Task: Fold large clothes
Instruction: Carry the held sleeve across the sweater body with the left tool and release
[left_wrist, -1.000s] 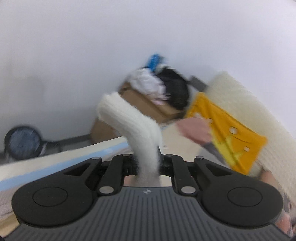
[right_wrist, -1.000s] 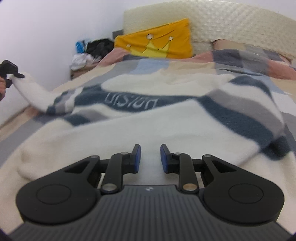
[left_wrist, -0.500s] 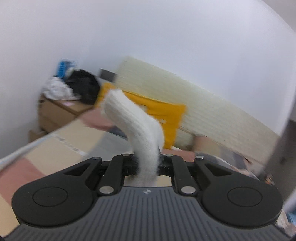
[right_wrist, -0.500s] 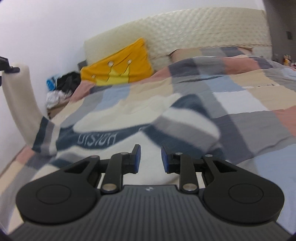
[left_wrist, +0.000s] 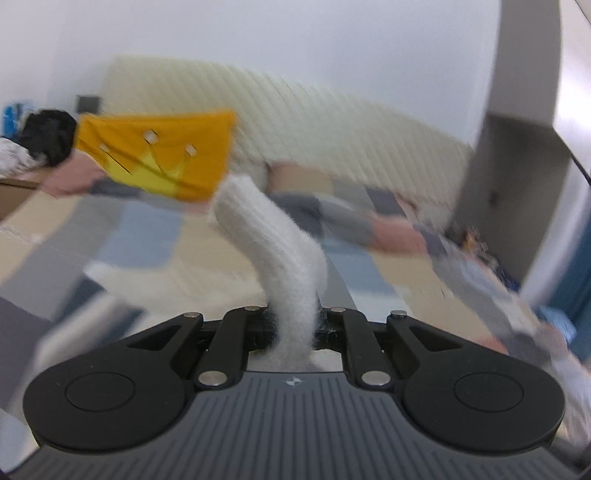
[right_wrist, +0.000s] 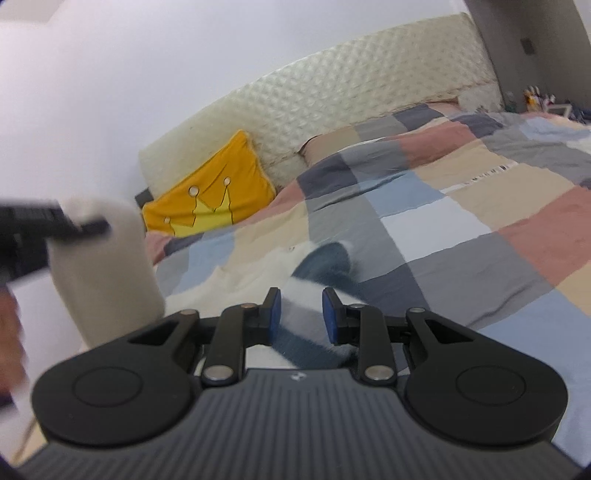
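A fluffy white sweater with navy and grey stripes (right_wrist: 325, 262) lies on the bed. Its white sleeve (left_wrist: 273, 240) rises out of my left gripper (left_wrist: 293, 325), which is shut on the cuff end. From the right wrist view the same sleeve (right_wrist: 107, 266) hangs lifted at the left, under the left gripper (right_wrist: 92, 225). Just above the striped part of the sweater is my right gripper (right_wrist: 301, 310), its blue pads a small gap apart. No cloth is pinched between them.
The bed carries a patchwork quilt (right_wrist: 461, 206) of grey, blue, tan and pink squares. A yellow crown pillow (right_wrist: 210, 199) leans on the cream padded headboard (right_wrist: 332, 88). A dark pile of clothes (left_wrist: 48, 136) sits at far left. A blurred hand (right_wrist: 11, 332) shows at the left edge.
The left gripper has swept across with the sleeve still clamped, its view swinging from the wall and side cabinet to the bed. The right gripper has risen and rolled; the sweater now sits lower in its view.
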